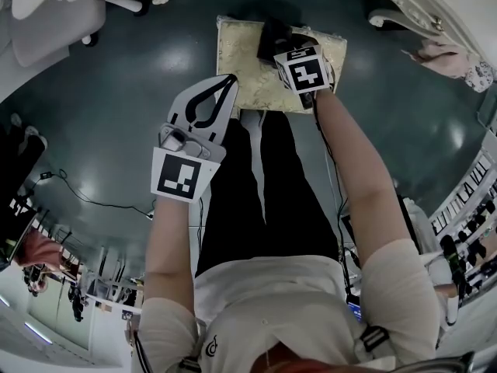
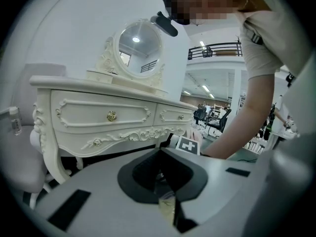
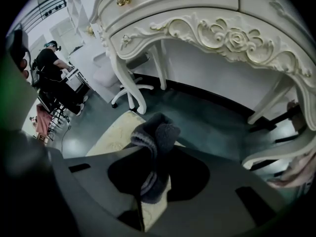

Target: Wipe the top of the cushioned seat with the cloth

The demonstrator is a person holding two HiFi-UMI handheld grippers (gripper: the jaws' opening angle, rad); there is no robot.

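The cushioned seat (image 1: 248, 68) is cream with a gold pattern and stands on the dark floor ahead of the person's legs. My right gripper (image 1: 281, 47) is over its far right part, shut on a dark grey cloth (image 1: 269, 36). In the right gripper view the bunched cloth (image 3: 158, 132) sticks up out of the gripper (image 3: 147, 154), with the seat (image 3: 111, 137) just under it. My left gripper (image 1: 230, 79) hovers off the seat's near left corner. Its jaws meet at the tips with nothing held. In the left gripper view the gripper (image 2: 160, 154) points at the dressing table.
A white carved dressing table (image 2: 108, 117) with a round mirror (image 2: 139, 43) stands beyond the seat; its legs and drawers (image 3: 212, 28) are close ahead. White chairs (image 1: 54, 22) stand at the left. A cable (image 1: 85, 200) lies on the floor.
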